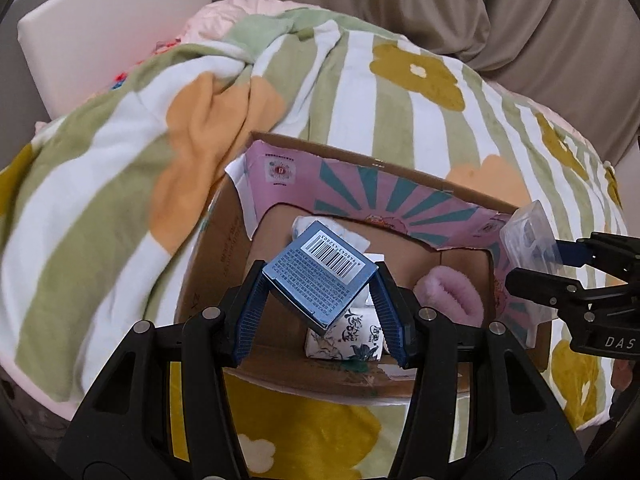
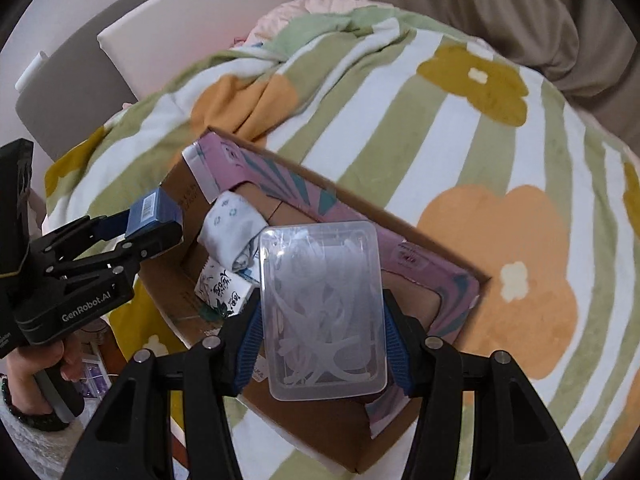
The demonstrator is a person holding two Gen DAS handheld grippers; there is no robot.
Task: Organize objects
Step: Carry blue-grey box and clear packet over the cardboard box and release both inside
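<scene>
The left gripper (image 1: 320, 300) clamps a blue box (image 1: 320, 276) tilted over the open cardboard box (image 1: 360, 168) on the bed, directly above the tissue pack (image 1: 344, 340). The right gripper (image 2: 324, 344) grips a clear plastic case (image 2: 322, 312), long axis along its fingers, also over the opening.

Blue barcoded box (image 1: 320, 276) tilted, clear plastic case (image 2: 324, 312) above cardboard box (image 1: 224, 232)

A bedroom at home: a bed fills the frame, spread with a striped, flowered fleece blanket (image 1: 360, 92), a white headboard (image 1: 104, 40) at the upper left and taupe curtains (image 1: 500, 8) hanging across the top right.
</scene>
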